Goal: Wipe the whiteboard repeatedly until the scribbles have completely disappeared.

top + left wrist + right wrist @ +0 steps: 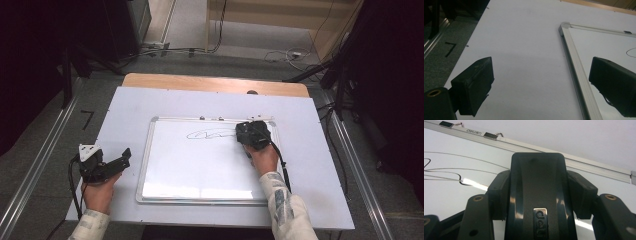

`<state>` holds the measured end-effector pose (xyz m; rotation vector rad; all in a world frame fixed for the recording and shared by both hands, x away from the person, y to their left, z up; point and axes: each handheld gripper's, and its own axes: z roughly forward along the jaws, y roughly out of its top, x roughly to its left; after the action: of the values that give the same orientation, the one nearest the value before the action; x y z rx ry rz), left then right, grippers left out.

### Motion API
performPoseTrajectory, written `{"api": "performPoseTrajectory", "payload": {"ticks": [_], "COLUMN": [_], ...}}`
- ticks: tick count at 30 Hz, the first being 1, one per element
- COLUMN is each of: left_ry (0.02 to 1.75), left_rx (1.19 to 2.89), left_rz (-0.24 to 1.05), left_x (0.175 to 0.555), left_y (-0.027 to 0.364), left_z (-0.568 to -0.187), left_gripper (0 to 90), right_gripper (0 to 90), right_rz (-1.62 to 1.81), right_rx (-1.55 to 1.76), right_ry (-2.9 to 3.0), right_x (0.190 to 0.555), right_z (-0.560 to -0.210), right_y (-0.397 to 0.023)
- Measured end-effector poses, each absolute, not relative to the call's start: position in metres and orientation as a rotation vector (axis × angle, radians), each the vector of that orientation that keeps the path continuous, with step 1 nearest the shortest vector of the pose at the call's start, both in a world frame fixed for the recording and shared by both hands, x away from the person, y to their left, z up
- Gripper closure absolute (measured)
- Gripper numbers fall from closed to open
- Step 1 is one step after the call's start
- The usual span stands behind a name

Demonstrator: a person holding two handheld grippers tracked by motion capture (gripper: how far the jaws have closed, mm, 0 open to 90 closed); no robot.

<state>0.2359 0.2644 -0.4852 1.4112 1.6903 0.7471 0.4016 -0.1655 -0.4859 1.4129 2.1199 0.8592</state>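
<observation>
One white aluminium-framed whiteboard [200, 170], one black plastic eraser [537, 195] pinched by right gripper [253, 134]. Left gripper [112, 162] spread, empty. Right gripper view reveals two metal clips [491, 135].

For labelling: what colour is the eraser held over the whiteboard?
Glossy black eraser, clearest in the right gripper view.

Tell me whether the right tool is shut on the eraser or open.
Shut on it: in the right gripper view both pads press the sides of the black eraser, on the whiteboard beside the drawn line.
</observation>
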Motion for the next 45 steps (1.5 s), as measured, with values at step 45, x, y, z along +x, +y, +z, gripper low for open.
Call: {"api": "performPoseTrajectory", "payload": {"ticks": [45], "left_ry": [1.685], "left_rx": [1.409], "left_rz": [0.741], "left_x": [0.236], "left_y": [0.264], "left_z": [-0.485], "left_gripper": [6.2], "right_gripper": [39.4], "right_rz": [0.854], "right_rx": [1.306], "right_ry": [2.184], "right_x": [0.398], "right_z": [-0.488], "right_y": [-0.119]}}
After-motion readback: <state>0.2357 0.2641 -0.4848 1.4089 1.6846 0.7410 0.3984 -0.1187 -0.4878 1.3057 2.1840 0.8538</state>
